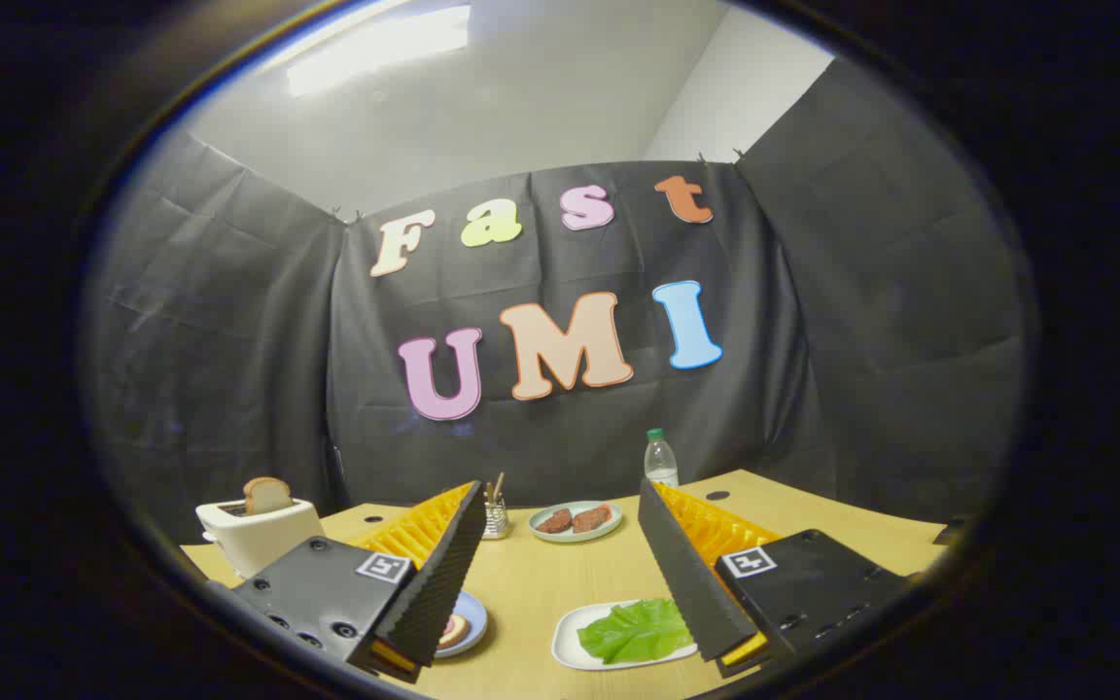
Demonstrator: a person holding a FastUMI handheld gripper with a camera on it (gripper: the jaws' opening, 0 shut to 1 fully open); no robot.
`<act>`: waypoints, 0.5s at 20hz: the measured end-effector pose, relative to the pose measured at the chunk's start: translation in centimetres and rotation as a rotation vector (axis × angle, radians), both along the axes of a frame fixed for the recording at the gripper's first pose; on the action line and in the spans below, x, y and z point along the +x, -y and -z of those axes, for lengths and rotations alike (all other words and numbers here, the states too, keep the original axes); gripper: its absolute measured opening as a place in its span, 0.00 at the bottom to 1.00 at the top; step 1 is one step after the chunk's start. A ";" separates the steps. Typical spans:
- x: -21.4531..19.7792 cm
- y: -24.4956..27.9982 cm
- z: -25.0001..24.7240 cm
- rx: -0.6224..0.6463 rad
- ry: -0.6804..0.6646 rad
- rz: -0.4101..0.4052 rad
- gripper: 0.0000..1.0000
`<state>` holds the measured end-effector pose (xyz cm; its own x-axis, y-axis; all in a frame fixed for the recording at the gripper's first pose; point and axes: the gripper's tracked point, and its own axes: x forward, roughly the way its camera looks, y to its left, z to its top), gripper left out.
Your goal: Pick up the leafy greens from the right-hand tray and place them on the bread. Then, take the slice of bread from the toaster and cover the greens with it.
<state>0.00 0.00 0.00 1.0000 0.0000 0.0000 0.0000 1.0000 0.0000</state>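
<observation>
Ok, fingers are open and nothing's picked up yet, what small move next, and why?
Probably lower the gripper forward and slightly right onto the leafy greens. They lie untouched on the white tray beside the right finger, not centred between the open fingers. The bread slice stands in the toaster, a later step.

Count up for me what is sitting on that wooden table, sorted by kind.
Plates or trays: 3 (greens tray, meat plate, plate by one of the open fingers)
Toaster: 1, bread slice in it
Water bottle: 1
Utensil cup: 1
Total: 6
</observation>
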 end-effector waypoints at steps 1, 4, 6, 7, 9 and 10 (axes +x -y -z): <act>0.0 0.0 -0.1 -0.001 0.003 0.002 1.00; -0.2 0.0 -0.1 -0.004 0.007 0.004 1.00; -0.3 -0.3 0.0 -0.003 0.005 0.000 1.00; -0.3 -0.3 0.1 -0.006 0.001 -0.001 1.00; -0.3 -0.3 0.2 -0.013 -0.004 0.001 1.00; -0.3 -0.3 0.3 -0.016 -0.006 0.000 1.00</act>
<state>-0.31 0.33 -0.32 1.0000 0.0002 -0.0057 -0.0003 0.9999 -0.0156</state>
